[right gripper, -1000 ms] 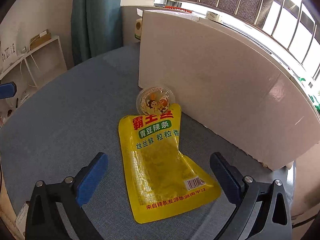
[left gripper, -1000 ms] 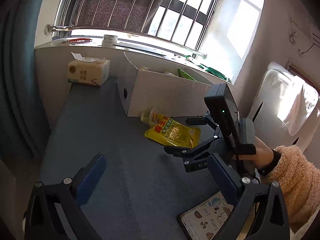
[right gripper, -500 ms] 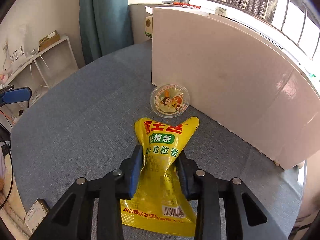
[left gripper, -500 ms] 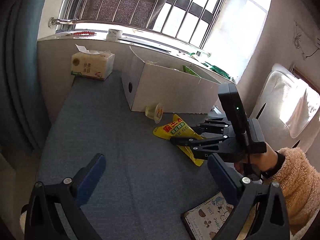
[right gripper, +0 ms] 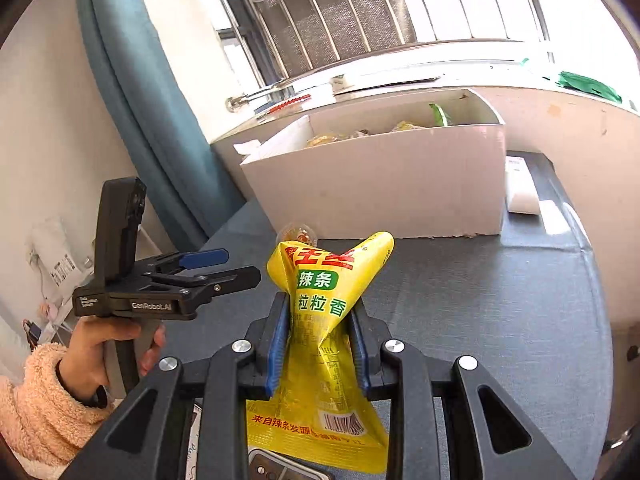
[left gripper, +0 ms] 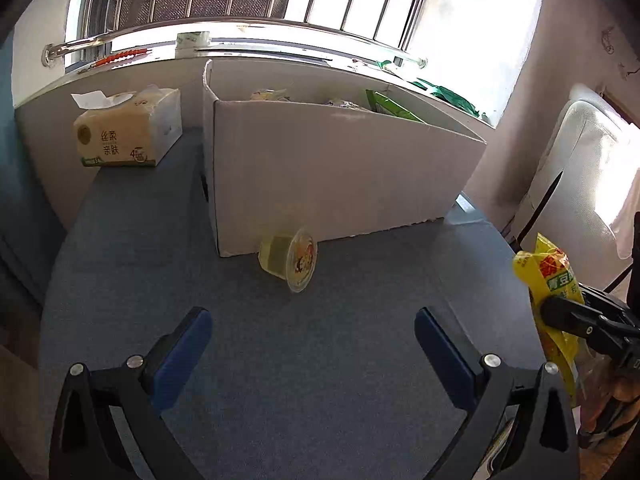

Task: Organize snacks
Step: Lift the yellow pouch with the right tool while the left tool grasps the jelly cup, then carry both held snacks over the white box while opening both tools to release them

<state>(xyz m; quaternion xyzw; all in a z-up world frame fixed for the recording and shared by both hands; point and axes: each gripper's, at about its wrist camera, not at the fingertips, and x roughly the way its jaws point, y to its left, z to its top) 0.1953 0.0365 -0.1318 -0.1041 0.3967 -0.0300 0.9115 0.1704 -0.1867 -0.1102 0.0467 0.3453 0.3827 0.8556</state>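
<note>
My right gripper (right gripper: pixel 320 312) is shut on a yellow snack pouch (right gripper: pixel 320 292), pinched at its middle and lifted off the blue-grey table (right gripper: pixel 500 300). The same pouch (left gripper: pixel 550 280) shows at the right edge of the left wrist view, held by the right gripper (left gripper: pixel 560 316). A small clear jelly cup (left gripper: pixel 290 258) lies on its side against the white cardboard box (left gripper: pixel 332 176), straight ahead of my left gripper (left gripper: pixel 312 340), which is open and holds nothing. In the right wrist view the jelly cup (right gripper: pixel 298 234) peeks out behind the pouch, and the left gripper (right gripper: pixel 240 266) sits to the left.
The white box (right gripper: pixel 380 184) holds several snack packets. A tissue pack (left gripper: pixel 128 132) stands at the back left by the windowsill. A white packet (right gripper: pixel 520 184) lies right of the box. A phone (right gripper: pixel 280 466) lies under the pouch. A hand in a fuzzy sleeve (right gripper: pixel 44 400) holds the left gripper.
My right gripper closed on the yellow pouch, then lifted it off the table and rolled. The left gripper moved forward toward the box and the jelly cup.
</note>
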